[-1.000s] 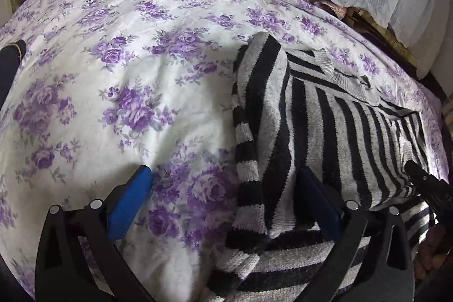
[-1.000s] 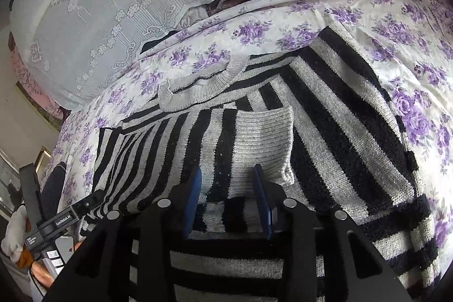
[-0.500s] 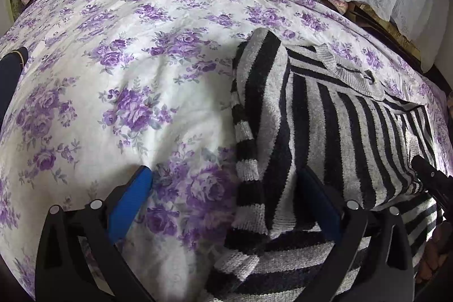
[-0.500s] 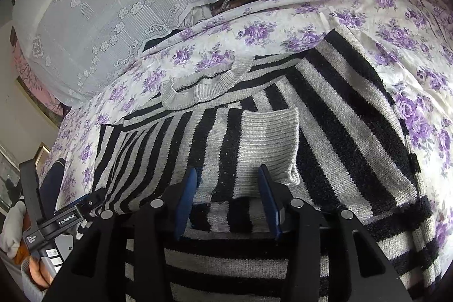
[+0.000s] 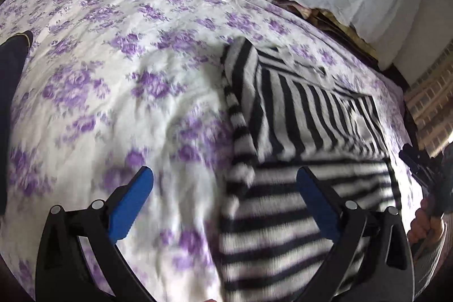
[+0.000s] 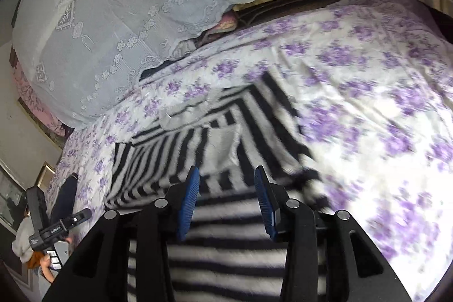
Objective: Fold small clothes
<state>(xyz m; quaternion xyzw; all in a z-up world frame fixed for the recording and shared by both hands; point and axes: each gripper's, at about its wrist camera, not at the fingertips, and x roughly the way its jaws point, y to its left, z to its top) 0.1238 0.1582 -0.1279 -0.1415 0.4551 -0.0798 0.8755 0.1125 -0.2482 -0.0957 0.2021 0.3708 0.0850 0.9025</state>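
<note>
My sweater (image 5: 311,118) lies part-folded on the bed (image 5: 113,75), long axis running near to far, its near hem under my right hand-held gripper (image 6: 226,197), which has just narrowed around nothing, while my left hand-held gripper (image 5: 223,188) gapes wide, empty, over its left edge.

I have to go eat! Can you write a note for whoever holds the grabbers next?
Left gripper: open, empty, above the sweater's edge and the flowery bedspread.
Right gripper: jaws part open, have just been closing a little; over the sweater, nothing visibly pinched.
Striped sweater: flat on the bed, collar at the far end.
Done: a sleeve looks folded in, its grey cuff lying on the body.
Left: probably fold the near end up toward the collar, then smooth it.
</note>
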